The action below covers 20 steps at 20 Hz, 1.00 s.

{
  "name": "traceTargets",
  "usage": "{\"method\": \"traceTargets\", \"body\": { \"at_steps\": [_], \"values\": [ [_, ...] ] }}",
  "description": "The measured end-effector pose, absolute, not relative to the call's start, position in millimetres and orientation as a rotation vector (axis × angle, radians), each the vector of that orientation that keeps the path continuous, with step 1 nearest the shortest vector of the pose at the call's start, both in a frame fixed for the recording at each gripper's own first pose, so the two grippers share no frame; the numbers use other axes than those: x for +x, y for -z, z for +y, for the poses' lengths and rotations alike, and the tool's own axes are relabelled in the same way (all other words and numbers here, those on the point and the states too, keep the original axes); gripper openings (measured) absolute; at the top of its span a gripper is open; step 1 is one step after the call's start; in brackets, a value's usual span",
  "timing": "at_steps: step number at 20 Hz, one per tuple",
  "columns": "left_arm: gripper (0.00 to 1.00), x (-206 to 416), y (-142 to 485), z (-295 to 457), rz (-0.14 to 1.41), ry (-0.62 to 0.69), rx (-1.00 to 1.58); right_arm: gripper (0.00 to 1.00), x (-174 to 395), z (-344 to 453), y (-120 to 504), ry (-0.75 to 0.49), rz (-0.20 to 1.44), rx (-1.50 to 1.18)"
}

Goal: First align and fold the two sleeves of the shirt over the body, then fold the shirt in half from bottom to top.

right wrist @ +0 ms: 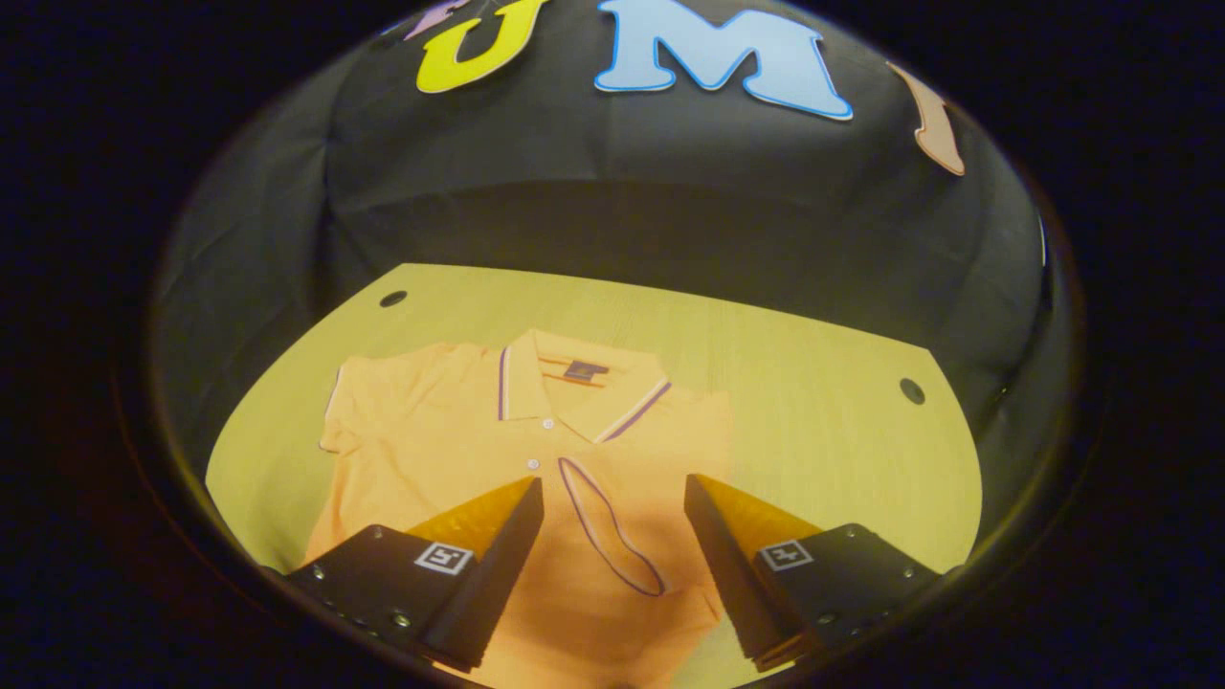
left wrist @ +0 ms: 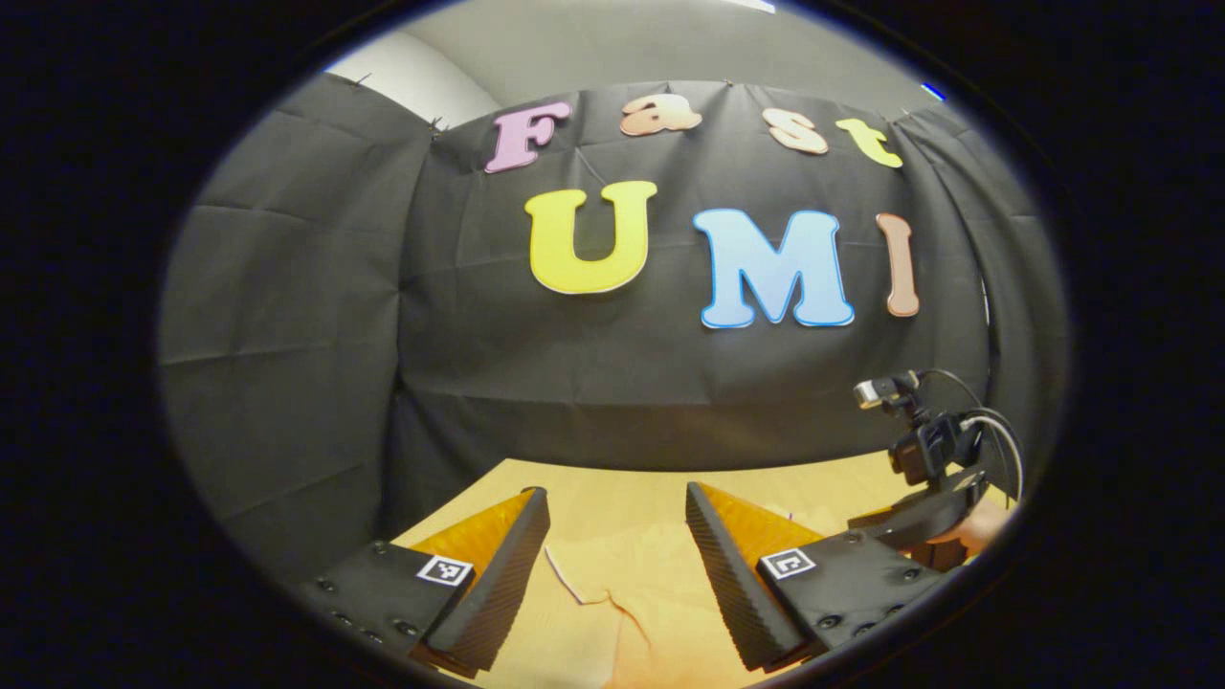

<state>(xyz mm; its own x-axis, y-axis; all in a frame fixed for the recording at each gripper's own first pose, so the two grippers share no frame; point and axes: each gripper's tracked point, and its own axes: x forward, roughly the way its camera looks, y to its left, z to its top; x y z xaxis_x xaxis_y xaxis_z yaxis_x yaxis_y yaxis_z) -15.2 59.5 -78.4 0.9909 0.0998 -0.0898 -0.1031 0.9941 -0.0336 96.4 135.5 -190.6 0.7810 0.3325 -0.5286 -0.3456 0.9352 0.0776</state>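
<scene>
right gripper view, shirt (right wrist: pixel 459 450) flat on wooden table (right wrist: pixel 823 402), black cloth wall (right wrist: pixel 670 201)

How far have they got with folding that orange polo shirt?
One sleeve already lies folded over the polo shirt. The other sleeve is still spread on the table. Both grippers, right and left, hover open, holding nothing. The bottom-to-top fold remains.

I saw a soft, matt cloth shirt (right wrist: pixel 431 450) lying on a smooth, pale wood-grain table (right wrist: pixel 813 402) before matt creased cloth walling (right wrist: pixel 670 191).
</scene>
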Motion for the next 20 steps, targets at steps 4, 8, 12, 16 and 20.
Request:
{"method": "traceTargets", "body": {
  "at_steps": [4, 8, 12, 16, 20],
  "values": [
    [0.96, 12.7, 103.3, 73.9, 0.116, -0.071, -0.069, 0.96, 76.7, 133.5, 150.9, -0.339, 0.476, -0.005],
    [0.96, 43.9, 146.1, 85.0, 0.193, -0.042, -0.098, 0.96, 53.4, 127.6, 111.9, -0.295, 0.392, -0.013],
    [0.96, 72.6, 182.9, 101.0, 0.253, -0.059, -0.119, 0.96, 27.8, 125.9, 75.9, -0.275, 0.310, -0.016],
    [0.96, 96.2, 230.0, 119.5, 0.330, -0.107, -0.122, 0.95, 6.6, 126.3, 57.3, -0.280, 0.275, -0.013],
    [0.96, 120.4, 269.2, 143.9, 0.385, -0.169, -0.132, 0.96, -11.6, 118.0, 47.5, -0.278, 0.265, -0.001]
  ]
}}
